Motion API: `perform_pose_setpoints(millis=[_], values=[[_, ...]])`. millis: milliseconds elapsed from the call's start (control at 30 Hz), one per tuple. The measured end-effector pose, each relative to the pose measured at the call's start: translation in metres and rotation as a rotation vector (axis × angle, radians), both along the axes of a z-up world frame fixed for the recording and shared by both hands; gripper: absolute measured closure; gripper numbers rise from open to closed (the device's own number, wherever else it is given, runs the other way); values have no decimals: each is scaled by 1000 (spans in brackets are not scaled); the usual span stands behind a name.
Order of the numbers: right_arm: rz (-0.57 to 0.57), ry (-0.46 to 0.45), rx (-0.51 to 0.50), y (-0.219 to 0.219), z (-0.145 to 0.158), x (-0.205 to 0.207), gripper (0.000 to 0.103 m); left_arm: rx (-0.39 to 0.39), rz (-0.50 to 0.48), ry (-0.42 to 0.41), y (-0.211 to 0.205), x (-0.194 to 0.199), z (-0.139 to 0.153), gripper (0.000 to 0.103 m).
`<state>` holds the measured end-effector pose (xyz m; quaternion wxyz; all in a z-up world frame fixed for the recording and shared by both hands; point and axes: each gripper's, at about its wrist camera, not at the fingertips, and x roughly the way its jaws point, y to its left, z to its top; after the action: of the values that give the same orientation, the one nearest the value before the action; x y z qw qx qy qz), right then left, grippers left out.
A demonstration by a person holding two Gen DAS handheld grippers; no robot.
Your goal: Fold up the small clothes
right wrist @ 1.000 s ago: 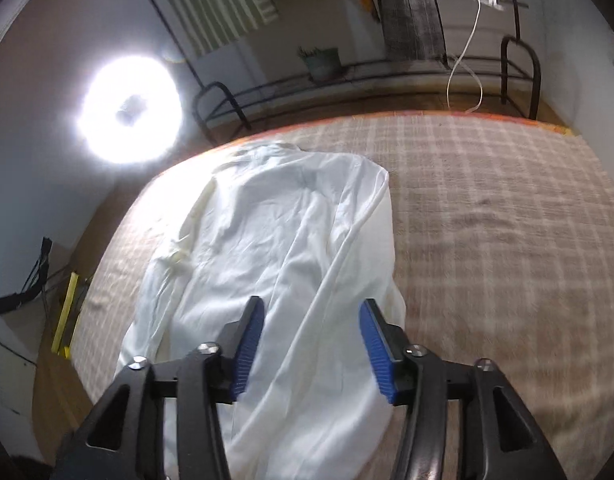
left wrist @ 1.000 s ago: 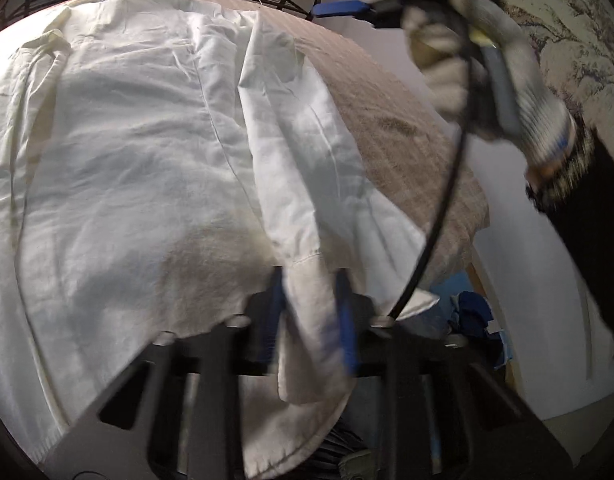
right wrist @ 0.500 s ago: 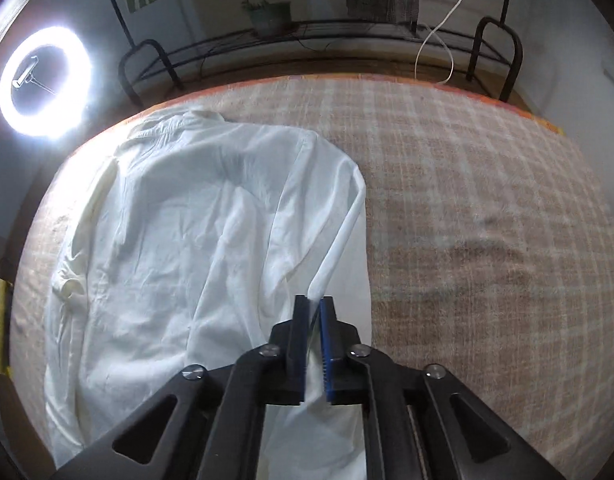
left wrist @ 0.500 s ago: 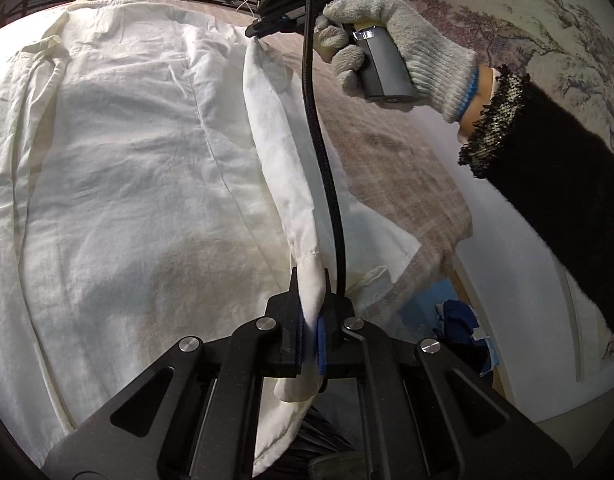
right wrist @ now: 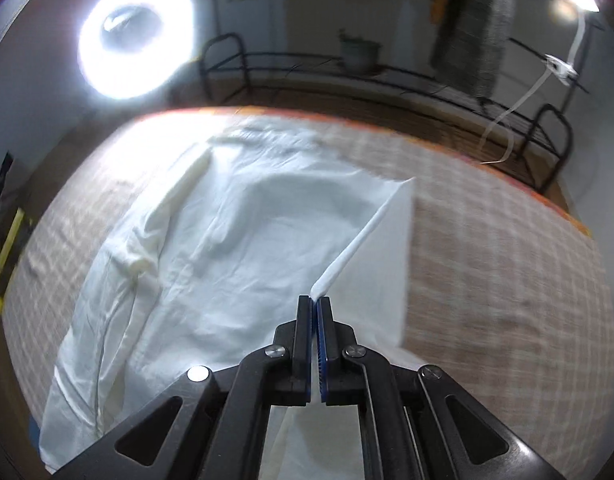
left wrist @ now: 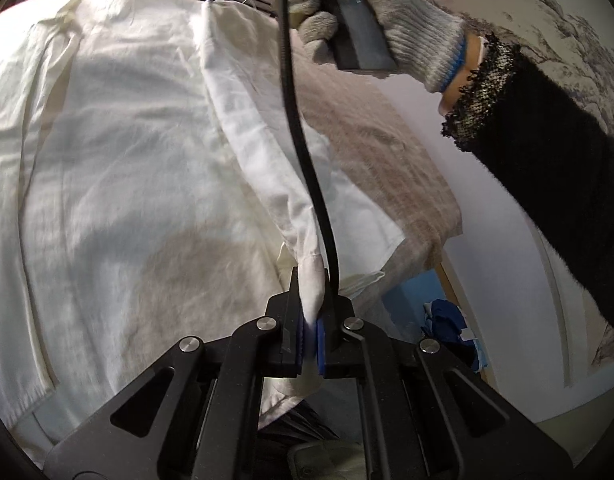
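Observation:
A white long-sleeved shirt (left wrist: 139, 168) lies spread on a beige checked bed cover (left wrist: 371, 152). My left gripper (left wrist: 312, 320) is shut on the cuff end of the shirt's right sleeve (left wrist: 267, 152), near the bed's corner. My right gripper (right wrist: 316, 312) is shut on the upper part of the same sleeve (right wrist: 359, 244) and holds it lifted off the shirt (right wrist: 227, 240). In the left wrist view the gloved hand (left wrist: 371, 12) holding the right gripper is at the sleeve's far end, and its black cable (left wrist: 303, 152) runs along the sleeve.
A black metal bed rail (right wrist: 387, 76) runs along the far edge of the checked cover (right wrist: 507, 260). A ring light (right wrist: 135, 40) shines at the back left. Blue items (left wrist: 443, 316) lie on the floor past the bed's corner. A white wall (left wrist: 507, 240) is on the right.
Both grippers closed on the right sleeve, the left at the cuff and the right higher up. The sleeve has since been lifted and pulled taut between them.

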<state>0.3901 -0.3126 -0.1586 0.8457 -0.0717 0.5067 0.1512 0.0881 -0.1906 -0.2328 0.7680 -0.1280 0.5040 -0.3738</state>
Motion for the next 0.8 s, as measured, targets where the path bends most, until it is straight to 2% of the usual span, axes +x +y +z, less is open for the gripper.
perform_pose_setpoints(millis=[200,267,300,367,400,433,500,600,667,800], values=[[-9,62,-31,8,-45,11,103,14,22,33,4,7,-5,101],[-11,89,14,4,-53,13,97,21,22,47,6,7,-4,97],[-16,95,31,1,-53,12,93,22,24,48,8,7,-1,91],[-27,94,109,-9,-42,6,78,16,30,43,17,4,2,81],[-33,87,144,-15,-34,1,76,12,33,36,22,2,4,76],[-38,74,181,-23,-23,-8,76,13,38,27,27,-1,7,71],[-41,47,251,-42,0,-30,75,22,54,10,38,-6,12,71],[-66,21,282,-65,20,-66,74,27,91,2,55,-9,19,71],[-101,21,299,-85,25,-100,71,21,113,-2,65,-8,26,71],[-138,40,338,-106,14,-164,74,39,106,-53,60,5,40,71]])
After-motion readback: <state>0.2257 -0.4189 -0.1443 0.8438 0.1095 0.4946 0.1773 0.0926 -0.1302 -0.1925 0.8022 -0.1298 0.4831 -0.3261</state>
